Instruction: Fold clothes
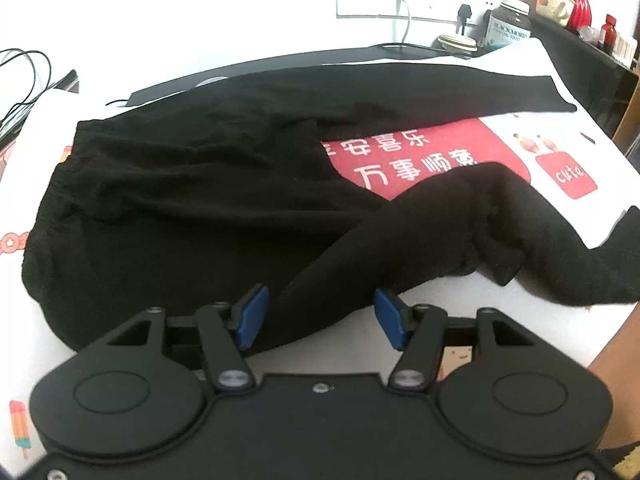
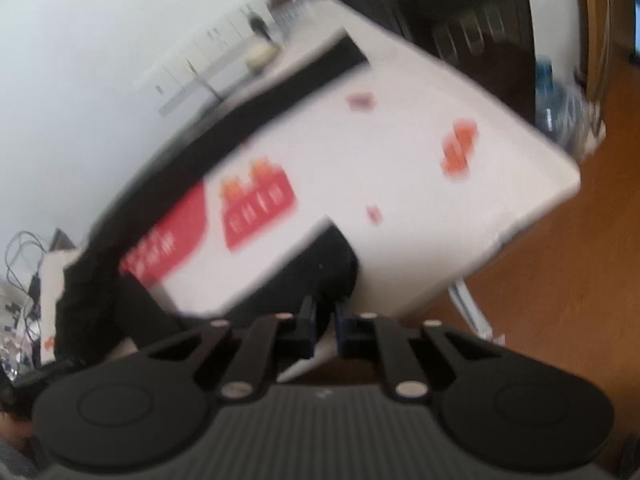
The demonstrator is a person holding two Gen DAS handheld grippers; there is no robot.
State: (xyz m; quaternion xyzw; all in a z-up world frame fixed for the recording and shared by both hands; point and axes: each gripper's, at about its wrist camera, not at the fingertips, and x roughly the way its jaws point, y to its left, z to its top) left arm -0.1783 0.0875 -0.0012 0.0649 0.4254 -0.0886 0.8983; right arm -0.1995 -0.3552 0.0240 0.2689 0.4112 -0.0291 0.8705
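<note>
Right, black trousers (image 1: 180, 208) sprawl across the white printed table (image 1: 592, 148), waistband at left of the left-wrist frame, legs trailing right. My left gripper (image 1: 320, 312) is released, blue pads either side of the near leg, not pressing. I'd clench there before lifting, then carry it level. My right gripper (image 2: 324, 312), low centre of its blurred frame, is clenched on the black cuff (image 2: 328, 256) at the table's near edge; keep tension even so the legs stack. Containers: supplement jar (image 1: 508, 24) and paper cup (image 1: 554, 0) upper right, contents hidden.
</note>
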